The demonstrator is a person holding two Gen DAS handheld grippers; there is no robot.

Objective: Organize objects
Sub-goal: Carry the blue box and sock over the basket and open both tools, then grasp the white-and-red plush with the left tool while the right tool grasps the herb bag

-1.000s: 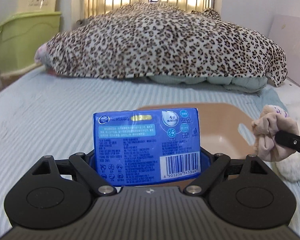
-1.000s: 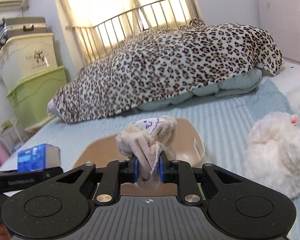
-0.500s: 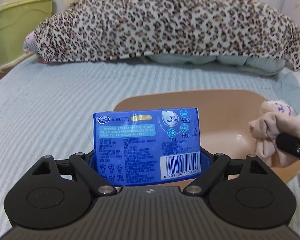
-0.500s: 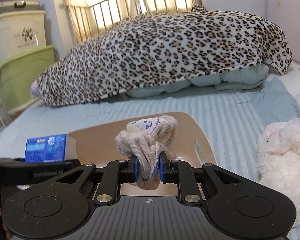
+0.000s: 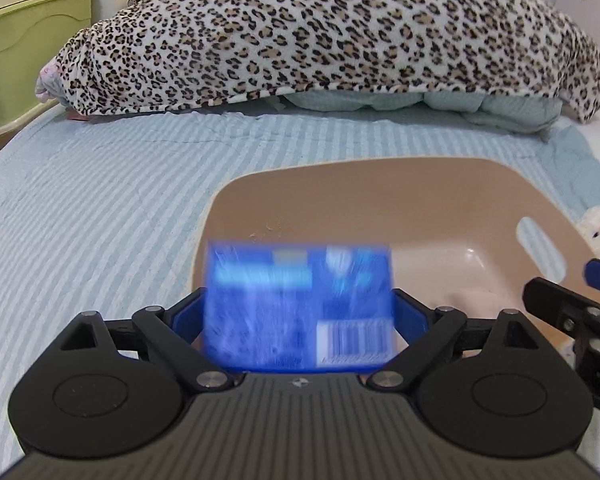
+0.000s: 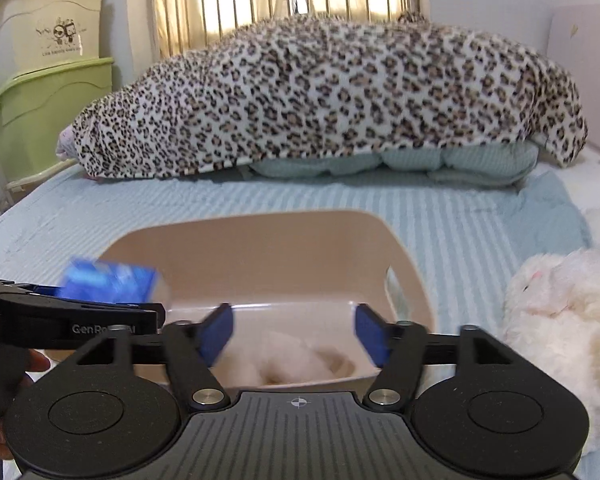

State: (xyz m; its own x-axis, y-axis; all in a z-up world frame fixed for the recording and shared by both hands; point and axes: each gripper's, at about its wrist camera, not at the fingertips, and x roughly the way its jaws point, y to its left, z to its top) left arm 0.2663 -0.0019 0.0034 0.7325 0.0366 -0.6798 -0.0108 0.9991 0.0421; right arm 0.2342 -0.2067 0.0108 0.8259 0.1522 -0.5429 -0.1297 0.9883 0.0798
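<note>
Striped pale-blue bedding covers the bed that carries everything, with a leopard-print blanket heaped over a quilt at the far end and green and cream storage bins stacked off to the left by the railing.

A tan plastic basin sits on the bed in front of both tools. The right gripper hangs over its near edge with the jaws spread wide and nothing between them; below them a pale crumpled cloth lies in the bottom of the basin, blurred. That item looks delivered.

The left gripper is over the basin's left rim. The blue tissue pack stands between its jaws, smeared by motion blur, and the blue pads seem to stand slightly off the pack's sides. Whether it is gripped or just let go cannot be told from these views. From the right wrist view the pack appears tilted above the basin's left side.

The step in hand is judged to be dropping the pack into the basin. The next move calls for the pack to clear the rim and for the left gripper to lift away without tipping the basin.

A white fluffy plush toy lies on the bed just right of the basin, probably next to be collected. The right gripper sits close beside the left one, so the two tools could collide as they withdraw.
</note>
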